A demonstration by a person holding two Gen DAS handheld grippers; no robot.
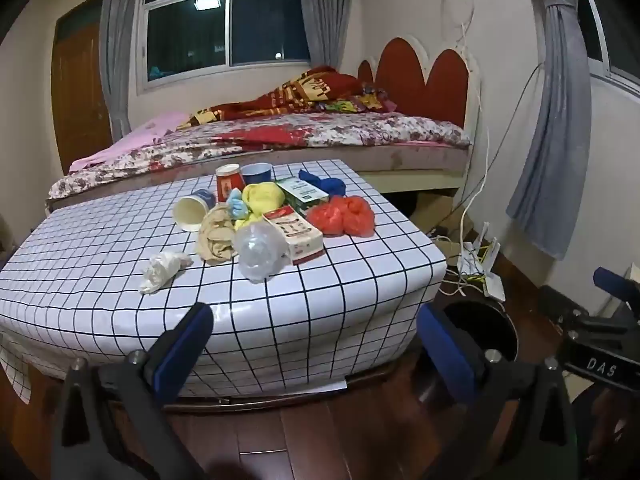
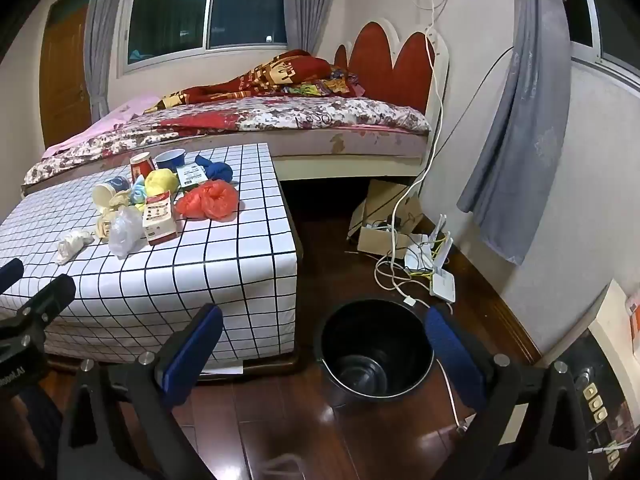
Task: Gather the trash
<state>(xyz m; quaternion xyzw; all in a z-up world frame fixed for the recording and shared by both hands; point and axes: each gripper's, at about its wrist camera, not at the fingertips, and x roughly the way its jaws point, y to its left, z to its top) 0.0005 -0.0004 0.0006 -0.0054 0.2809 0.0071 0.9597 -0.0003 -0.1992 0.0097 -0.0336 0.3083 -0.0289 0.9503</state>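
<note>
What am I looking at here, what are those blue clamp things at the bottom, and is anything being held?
Those are two hand-held grippers, each carrying a wide-angle camera looking along its blue-padded fingers. One picture comes from the left gripper, the other from the right gripper. Both are open and hold nothing. Ahead is a table with a checked cloth, carrying trash: paper cups, a crumpled tissue, a clear plastic bag, a carton, a red plastic bag. A black bin stands on the floor beside the table.

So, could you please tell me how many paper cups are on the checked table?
3: a white-lined cup tipped on its side at the pile's left, a red cup and a blue cup at the back. Others may be hidden.
</note>
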